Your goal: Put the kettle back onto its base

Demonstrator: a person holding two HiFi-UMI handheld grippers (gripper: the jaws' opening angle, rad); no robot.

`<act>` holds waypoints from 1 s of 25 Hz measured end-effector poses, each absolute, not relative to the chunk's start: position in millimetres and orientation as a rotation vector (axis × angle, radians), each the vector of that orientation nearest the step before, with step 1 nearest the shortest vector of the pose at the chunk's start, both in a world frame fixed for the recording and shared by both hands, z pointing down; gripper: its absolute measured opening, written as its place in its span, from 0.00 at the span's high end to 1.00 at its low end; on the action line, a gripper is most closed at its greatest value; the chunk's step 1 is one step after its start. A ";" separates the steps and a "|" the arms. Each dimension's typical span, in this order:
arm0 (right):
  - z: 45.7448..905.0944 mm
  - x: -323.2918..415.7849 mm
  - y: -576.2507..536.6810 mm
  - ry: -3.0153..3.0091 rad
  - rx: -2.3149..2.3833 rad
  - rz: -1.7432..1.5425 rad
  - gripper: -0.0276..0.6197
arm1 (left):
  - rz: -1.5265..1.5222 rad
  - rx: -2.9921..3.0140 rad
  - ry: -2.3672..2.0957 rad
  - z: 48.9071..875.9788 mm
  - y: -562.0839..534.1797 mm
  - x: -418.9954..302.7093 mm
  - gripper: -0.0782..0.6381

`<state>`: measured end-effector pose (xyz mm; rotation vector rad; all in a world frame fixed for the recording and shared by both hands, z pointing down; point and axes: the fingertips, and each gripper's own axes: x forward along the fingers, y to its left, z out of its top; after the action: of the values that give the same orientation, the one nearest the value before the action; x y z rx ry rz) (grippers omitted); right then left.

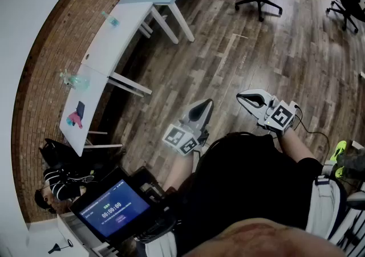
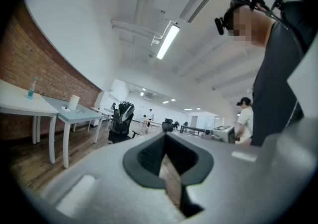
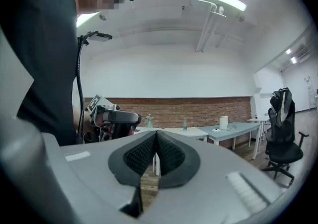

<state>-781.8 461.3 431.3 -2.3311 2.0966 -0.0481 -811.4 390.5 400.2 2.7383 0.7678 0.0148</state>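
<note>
Past the person's black shirt [image 1: 245, 176], the left gripper [image 1: 205, 105] and right gripper [image 1: 243, 98] hover over the wooden floor [image 1: 228, 56], both with fingers closed on nothing.

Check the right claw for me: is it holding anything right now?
No, the right gripper view shows the right claw with its jaws pressed together and nothing between them.
</note>
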 end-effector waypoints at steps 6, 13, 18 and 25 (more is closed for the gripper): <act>423.8 -786.4 456.8 2.179 -2.278 -0.010 0.95 | -0.015 2.763 0.740 393.6 390.2 -807.1 0.89; 414.5 -790.7 472.5 2.196 -2.172 -0.011 0.95 | -0.019 2.751 0.738 395.7 409.0 -804.4 0.89; 411.1 -790.0 473.8 2.125 -2.135 -0.062 0.91 | -0.010 2.755 0.746 393.9 411.8 -804.6 0.89; 423.2 -801.0 480.4 2.195 -2.066 -0.044 0.95 | 0.024 2.783 0.732 409.1 427.9 -809.4 0.89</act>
<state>-801.0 480.4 423.2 -2.0664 2.1947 -0.0436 -809.4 427.9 409.1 2.7825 0.7325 0.0243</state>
